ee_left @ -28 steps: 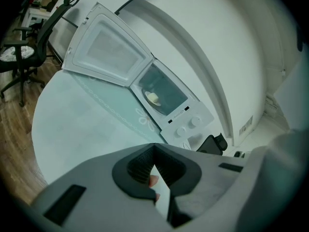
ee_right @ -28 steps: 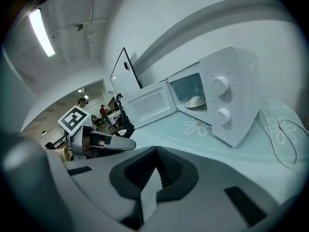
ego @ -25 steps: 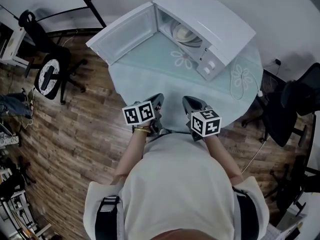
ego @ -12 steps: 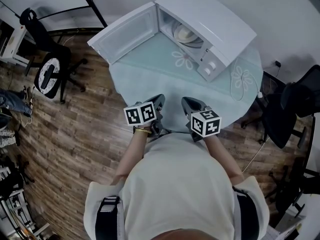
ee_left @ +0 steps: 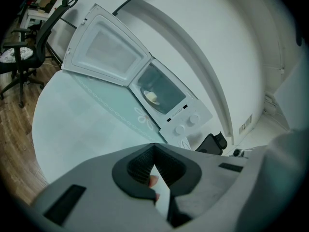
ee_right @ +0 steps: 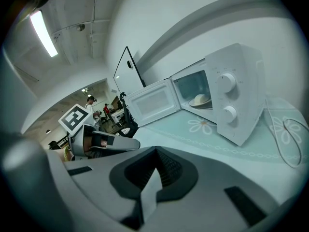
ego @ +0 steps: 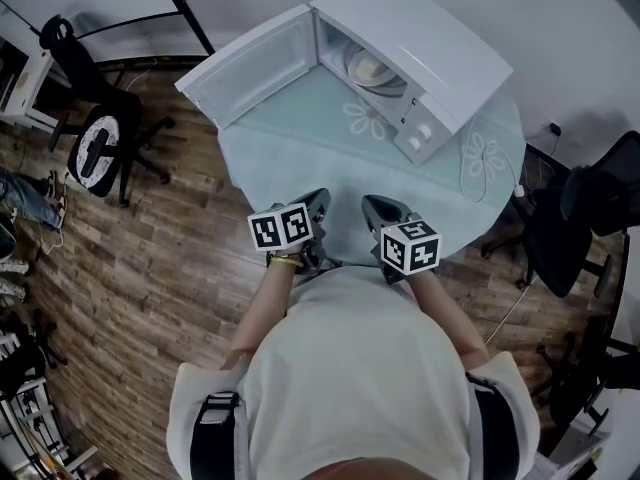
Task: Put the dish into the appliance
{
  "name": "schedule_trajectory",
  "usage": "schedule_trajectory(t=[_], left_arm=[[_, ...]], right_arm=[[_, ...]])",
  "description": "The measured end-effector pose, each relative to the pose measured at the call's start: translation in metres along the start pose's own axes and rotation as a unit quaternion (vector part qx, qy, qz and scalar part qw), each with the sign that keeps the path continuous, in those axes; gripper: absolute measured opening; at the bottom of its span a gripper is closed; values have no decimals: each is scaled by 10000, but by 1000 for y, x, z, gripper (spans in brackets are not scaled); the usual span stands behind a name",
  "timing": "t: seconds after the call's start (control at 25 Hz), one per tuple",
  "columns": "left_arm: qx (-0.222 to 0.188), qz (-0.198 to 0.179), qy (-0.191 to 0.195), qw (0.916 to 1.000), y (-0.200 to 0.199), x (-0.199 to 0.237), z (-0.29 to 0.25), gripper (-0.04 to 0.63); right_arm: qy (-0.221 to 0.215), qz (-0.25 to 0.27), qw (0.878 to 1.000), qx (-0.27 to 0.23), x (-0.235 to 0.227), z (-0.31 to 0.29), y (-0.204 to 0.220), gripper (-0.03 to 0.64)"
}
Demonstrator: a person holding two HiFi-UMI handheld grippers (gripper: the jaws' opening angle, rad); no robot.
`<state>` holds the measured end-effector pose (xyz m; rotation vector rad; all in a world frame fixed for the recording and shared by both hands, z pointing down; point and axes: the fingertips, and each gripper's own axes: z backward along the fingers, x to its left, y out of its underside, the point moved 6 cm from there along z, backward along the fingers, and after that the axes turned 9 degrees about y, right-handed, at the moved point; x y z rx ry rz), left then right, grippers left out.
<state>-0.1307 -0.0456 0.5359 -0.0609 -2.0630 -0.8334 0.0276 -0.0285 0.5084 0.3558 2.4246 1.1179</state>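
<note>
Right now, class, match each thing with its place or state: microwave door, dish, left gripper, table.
Things:
1. microwave door
2. dish
3. left gripper
4. table

Places or states:
A. inside the microwave
B. shut, holding nothing
C. carries the microwave
D. swung wide open

Pairs: 1-D, 2-A, 3-B, 4-C

Head view: overhead, steeply down on table (ego: 300, 158). Gripper views: low at near table edge, facing microwave (ee_right: 236, 95); all three share it.
</note>
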Motion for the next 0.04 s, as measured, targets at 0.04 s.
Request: schedule_trajectory(t=[0.04], left_arm=[[-3,2,-3,10000,0,0,0,9]], right_arm=[[-5,7,10000,6,0,0,0,6]])
